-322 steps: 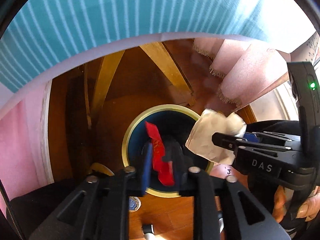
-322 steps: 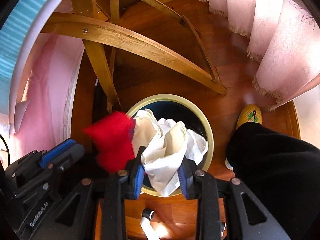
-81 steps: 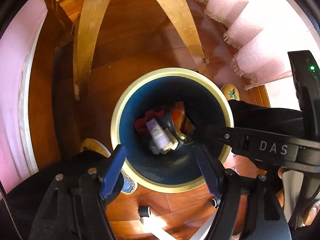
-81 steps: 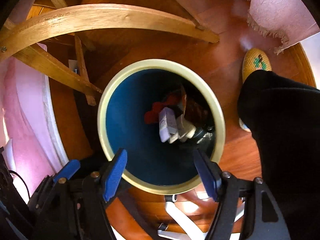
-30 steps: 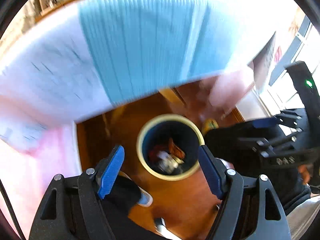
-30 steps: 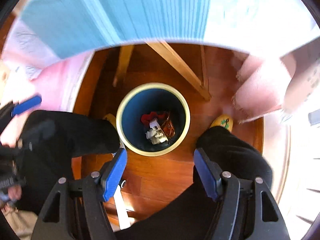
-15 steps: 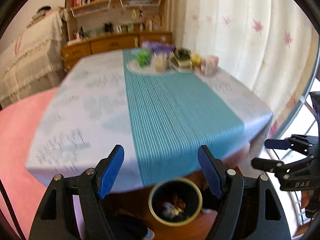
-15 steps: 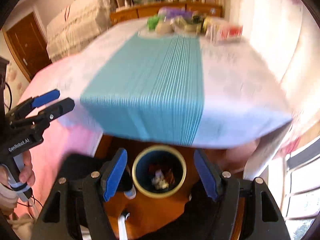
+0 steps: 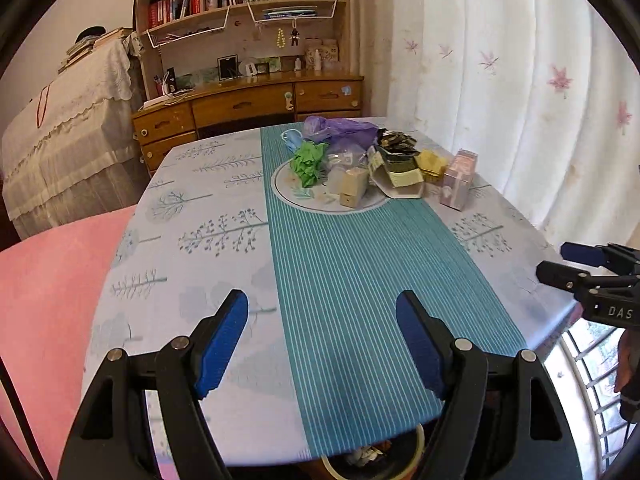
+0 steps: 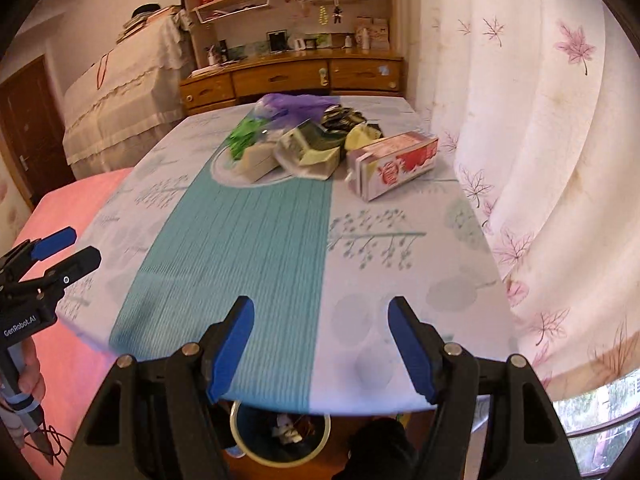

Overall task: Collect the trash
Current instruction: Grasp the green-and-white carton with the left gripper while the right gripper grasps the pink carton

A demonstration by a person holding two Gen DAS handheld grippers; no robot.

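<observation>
A heap of trash lies at the table's far end: a green crumpled paper [image 9: 307, 162], a purple plastic bag [image 9: 340, 128], a beige box [image 9: 353, 186], an open carton [image 9: 396, 174] and a pink carton [image 9: 459, 178]. The right wrist view shows the pink carton [image 10: 394, 170] lying on its side. The blue bin [image 10: 280, 432] with trash inside stands on the floor under the near table edge. My left gripper [image 9: 322, 340] is open and empty above the near edge. My right gripper [image 10: 322, 344] is open and empty too, to its right.
The table [image 9: 200, 216] wears a tree-print cloth with a teal striped runner [image 9: 352, 280]. A pink chair [image 9: 44, 292] stands at its left, a white curtain [image 9: 520, 100] at its right. A wooden desk with shelves [image 9: 248, 100] is behind. A person's dark leg [image 10: 380, 444] is beside the bin.
Both grippers have risen from over the bin to above the table's near edge and tilted up. The trash heap on the table has come into view; the bin has dropped to the bottom.
</observation>
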